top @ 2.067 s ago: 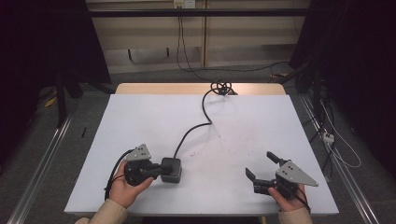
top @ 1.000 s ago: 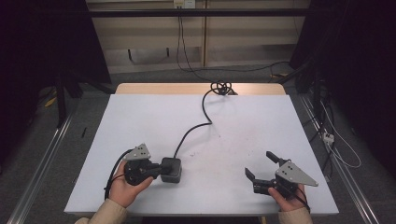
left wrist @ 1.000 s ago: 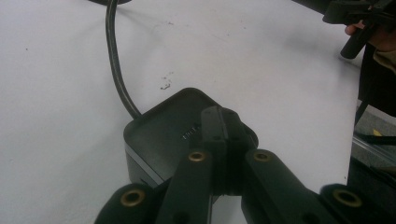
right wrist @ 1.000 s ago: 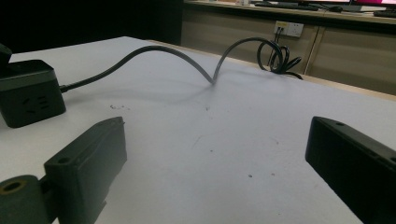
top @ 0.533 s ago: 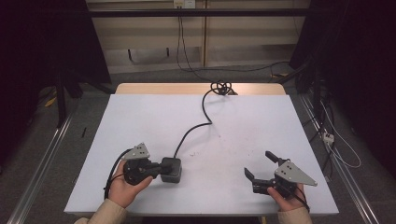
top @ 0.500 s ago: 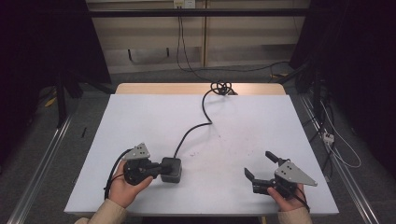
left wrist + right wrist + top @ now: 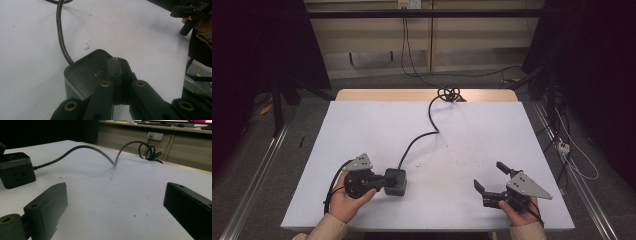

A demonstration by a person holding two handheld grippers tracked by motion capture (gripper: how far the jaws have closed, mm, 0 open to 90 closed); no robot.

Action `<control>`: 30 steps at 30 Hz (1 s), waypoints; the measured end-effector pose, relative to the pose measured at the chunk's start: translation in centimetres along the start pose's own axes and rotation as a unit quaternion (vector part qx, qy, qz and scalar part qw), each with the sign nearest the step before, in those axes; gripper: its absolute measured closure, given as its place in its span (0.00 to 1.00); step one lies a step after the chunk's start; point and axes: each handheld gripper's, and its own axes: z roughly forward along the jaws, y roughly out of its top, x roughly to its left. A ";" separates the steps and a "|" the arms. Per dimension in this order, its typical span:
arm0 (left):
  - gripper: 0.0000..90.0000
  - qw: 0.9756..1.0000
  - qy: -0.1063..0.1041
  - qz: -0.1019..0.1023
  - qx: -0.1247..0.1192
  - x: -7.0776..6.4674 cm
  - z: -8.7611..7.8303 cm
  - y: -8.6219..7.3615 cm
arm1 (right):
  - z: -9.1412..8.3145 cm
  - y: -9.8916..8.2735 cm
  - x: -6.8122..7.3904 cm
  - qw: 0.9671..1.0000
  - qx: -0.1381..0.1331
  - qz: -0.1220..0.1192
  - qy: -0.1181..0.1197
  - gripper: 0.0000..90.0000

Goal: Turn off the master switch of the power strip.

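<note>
While both hands rest low on the white table (image 7: 362, 130), the left gripper (image 7: 384, 181) meets a black socket cube (image 7: 395, 181).
Its jaws are pressed together, tips over the cube's top; the cube's cable (image 7: 424, 137) snakes to the far edge. Well apart, the right gripper (image 7: 492, 179) stands wide, holding nothing.

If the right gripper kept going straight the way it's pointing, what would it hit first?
Probably the black cable arching over the table; before that the way looks free. The right gripper stands open, though depth is hard to judge.
</note>
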 end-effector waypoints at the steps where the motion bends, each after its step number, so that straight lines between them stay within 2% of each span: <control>1: 1.00 1.000 0.001 0.001 0.001 0.0 -0.1 0.1 | 0.0 0.0 0.0 1.000 0.000 0.000 -0.001 0.06; 5: 1.00 1.000 0.001 -0.006 -0.018 0.0 -0.6 0.3 | 0.0 0.0 0.0 1.000 -0.001 0.001 0.000 0.06; 10: 0.99 1.000 0.001 -0.011 -0.022 0.2 -0.9 0.4 | 0.0 0.0 0.0 1.000 -0.001 0.000 0.001 0.06; 12: 0.91 1.000 -0.003 -0.014 -0.024 0.2 -0.9 0.4 | 0.0 0.0 0.0 1.000 -0.001 0.002 0.001 0.06; 15: 0.86 0.999 -0.007 -0.017 -0.027 0.1 -0.9 0.6 | 0.0 0.0 0.0 1.000 -0.001 0.001 0.001 0.06; 18: 0.81 1.000 -0.006 -0.020 -0.023 0.0 -1.0 0.6 | 0.0 0.0 -0.1 1.000 -0.002 0.002 -0.001 0.06; 25: 0.71 0.999 -0.006 -0.034 -0.031 0.4 -1.6 0.3 | 0.1 0.1 0.0 1.000 -0.002 -0.001 0.000 0.06; 30: 0.63 0.999 -0.005 -0.032 -0.035 0.8 -2.0 0.2 | 0.0 0.1 0.0 1.000 -0.003 0.000 -0.001 0.06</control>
